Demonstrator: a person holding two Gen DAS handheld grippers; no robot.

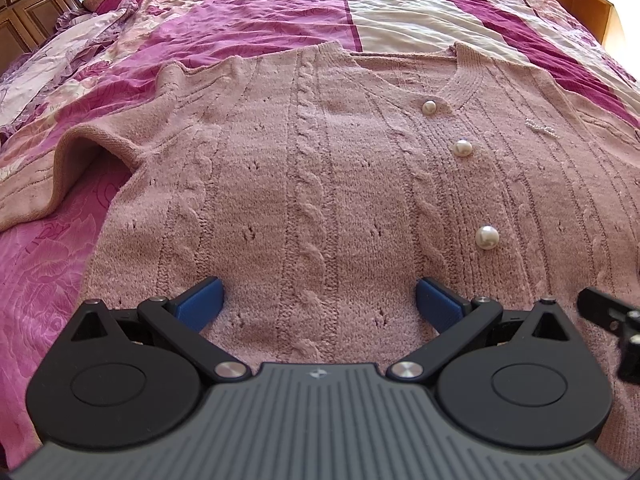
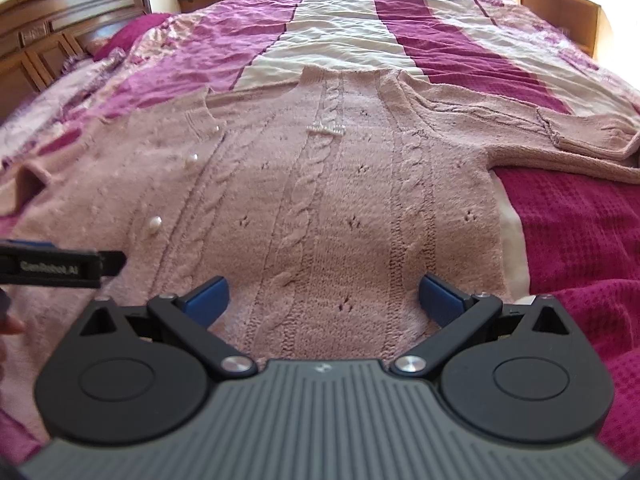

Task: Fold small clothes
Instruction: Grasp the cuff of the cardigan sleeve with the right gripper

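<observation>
I see the bed (image 2: pixel 344 36) filling both views, its magenta, pink and cream striped cover running away toward twelve o'clock. Spread flat across it lies the pink cable-knit cardigan (image 1: pixel 312 168), front side up and buttoned, neckline at twelve o'clock and hem toward me at six. One sleeve (image 1: pixel 60 168) trails off at nine o'clock in my left view; the other sleeve (image 2: pixel 568 136) stretches out at two o'clock in my right view. Neither is folded in yet, so I judge I am at the very start: garment laid out, first fold not made.

My left hand-held gripper (image 1: pixel 320 304) hovers low over the lower body panel with its blue fingers spread wide, nothing between them. My right hand-held gripper (image 2: pixel 324 296) hangs likewise, fingers apart and empty.

Three pearl buttons (image 1: pixel 487 237) run up the placket.

Next, I think each gripper should go outward to a sleeve or side edge, pinch the knit, and carry it across the body.
</observation>
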